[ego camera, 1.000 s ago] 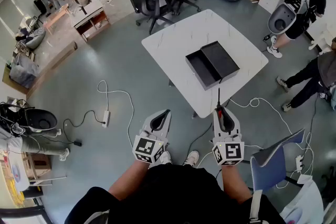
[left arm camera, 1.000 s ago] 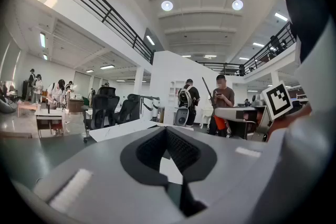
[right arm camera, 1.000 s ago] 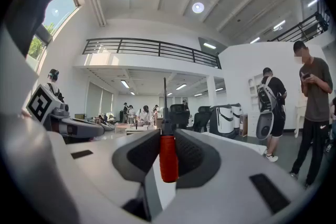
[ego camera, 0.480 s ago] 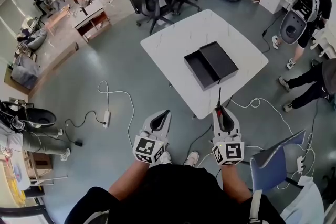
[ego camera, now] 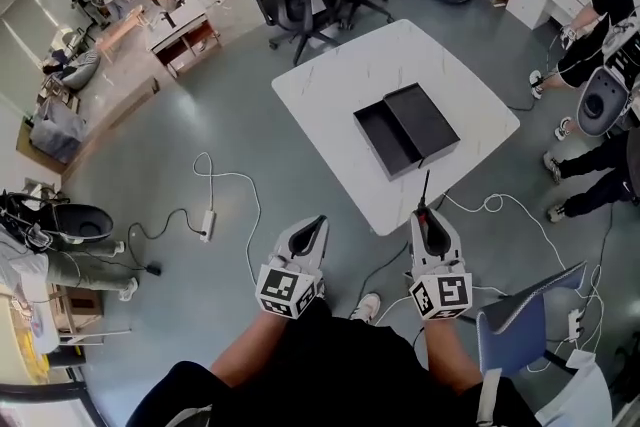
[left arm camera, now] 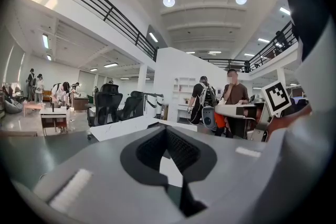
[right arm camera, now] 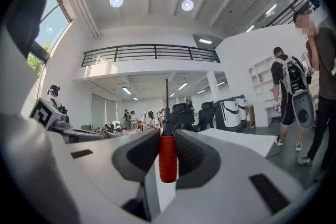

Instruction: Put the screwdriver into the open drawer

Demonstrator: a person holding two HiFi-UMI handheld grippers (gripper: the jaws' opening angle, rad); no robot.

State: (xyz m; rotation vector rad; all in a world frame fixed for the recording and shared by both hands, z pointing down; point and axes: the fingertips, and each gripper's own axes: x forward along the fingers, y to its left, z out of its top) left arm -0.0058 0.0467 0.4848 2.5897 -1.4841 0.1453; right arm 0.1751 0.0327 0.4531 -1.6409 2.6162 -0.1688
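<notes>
Very little has changed over the last second. Both my hands have drifted slightly lower and closer to my body, and the white worktop with the open drawer sits almost where it did, well ahead of me across bare floor. My right gripper is clamped on the screwdriver exactly as before. The red handle is pinched between the pads and the dark shaft juts out past the fingertips towards the drawer. In the right gripper view the handle stands upright and centred in the jaws, with no sign of slipping, so I judge the hold good enough to carry. My left gripper hangs on the far side of the right one from the drawer's near corner. Its jaws are drawn together with nothing between them, and it has no part in this. The drawer is pulled out of its black case towards the worktop's near-left edge, and its inside looks empty. So the screwdriver is picked up but not yet delivered. I judge that I still have to close the gap to the worktop, bring the tip over the drawer's open tray, lower it inside and then let go.
</notes>
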